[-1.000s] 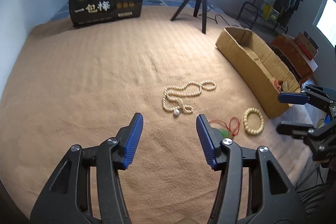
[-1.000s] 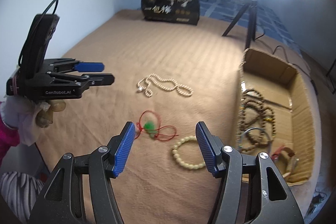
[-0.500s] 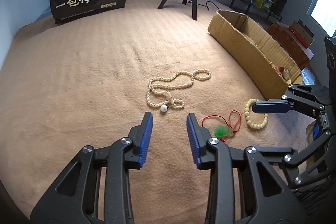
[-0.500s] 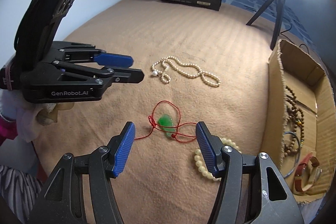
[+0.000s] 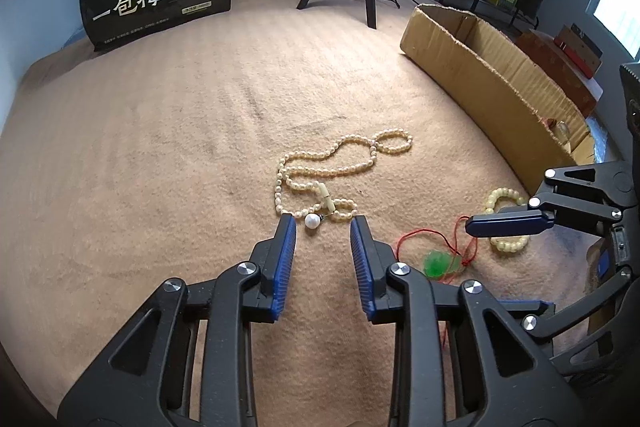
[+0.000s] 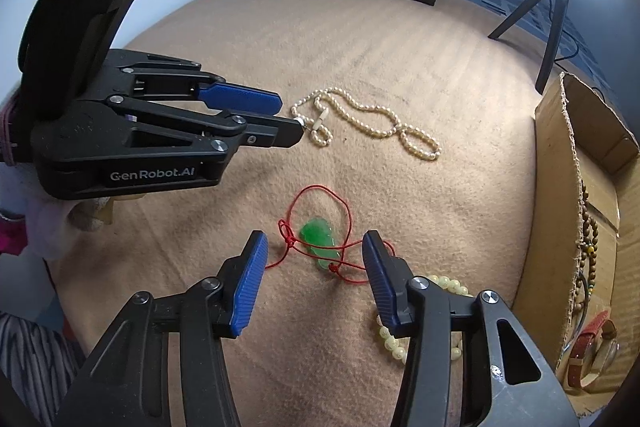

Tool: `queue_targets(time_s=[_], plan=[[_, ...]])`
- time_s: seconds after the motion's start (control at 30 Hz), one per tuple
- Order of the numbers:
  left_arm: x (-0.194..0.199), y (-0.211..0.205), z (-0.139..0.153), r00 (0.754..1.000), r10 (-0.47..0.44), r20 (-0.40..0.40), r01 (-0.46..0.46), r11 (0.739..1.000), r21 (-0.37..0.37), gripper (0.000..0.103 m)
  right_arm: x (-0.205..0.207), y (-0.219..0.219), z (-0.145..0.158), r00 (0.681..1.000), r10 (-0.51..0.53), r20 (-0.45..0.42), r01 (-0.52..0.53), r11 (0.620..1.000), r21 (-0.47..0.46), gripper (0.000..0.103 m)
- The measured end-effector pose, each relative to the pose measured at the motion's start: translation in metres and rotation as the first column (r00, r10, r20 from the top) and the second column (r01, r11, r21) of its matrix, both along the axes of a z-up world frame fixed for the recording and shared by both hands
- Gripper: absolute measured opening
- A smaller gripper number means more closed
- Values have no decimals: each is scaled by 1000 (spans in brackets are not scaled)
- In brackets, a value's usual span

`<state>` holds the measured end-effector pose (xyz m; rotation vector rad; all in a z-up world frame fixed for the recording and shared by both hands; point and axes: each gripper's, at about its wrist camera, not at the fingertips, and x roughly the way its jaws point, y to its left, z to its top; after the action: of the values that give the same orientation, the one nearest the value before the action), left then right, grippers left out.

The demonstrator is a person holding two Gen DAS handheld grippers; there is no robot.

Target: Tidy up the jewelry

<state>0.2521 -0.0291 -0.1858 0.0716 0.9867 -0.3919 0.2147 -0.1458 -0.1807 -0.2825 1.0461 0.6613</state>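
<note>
Right wrist view alone shows bead strings [image 6: 585,231] inside cardboard box [image 6: 600,187]

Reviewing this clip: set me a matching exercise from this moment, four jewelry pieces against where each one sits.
Things:
1. pearl necklace
2. green pendant on red cord
3. cream bead bracelet
4. red-strap watch

Places:
A. inside the cardboard box
B. between the right gripper fingers
C. at the left gripper fingertips
D. on the blanket beside the box

Pairs: 1-C, 2-B, 3-D, 4-A

Cream pearl necklace [image 5: 340,171]; green pendant [image 6: 320,241], red cord [image 6: 320,191]; tan blanket [image 5: 160,147].
</note>
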Motion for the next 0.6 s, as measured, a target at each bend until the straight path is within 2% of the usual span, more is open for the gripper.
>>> queue_targets(time_s=[0.4, 0.6], plan=[[12, -4, -11, 1000, 8, -4, -8, 1000, 25, 22, 0, 12, -7, 999, 39, 10, -38, 999, -36, 42], [12, -5, -16, 1000, 4, 4, -4, 999, 40, 12, 2, 15, -14, 999, 47, 3, -46, 997, -58, 34]])
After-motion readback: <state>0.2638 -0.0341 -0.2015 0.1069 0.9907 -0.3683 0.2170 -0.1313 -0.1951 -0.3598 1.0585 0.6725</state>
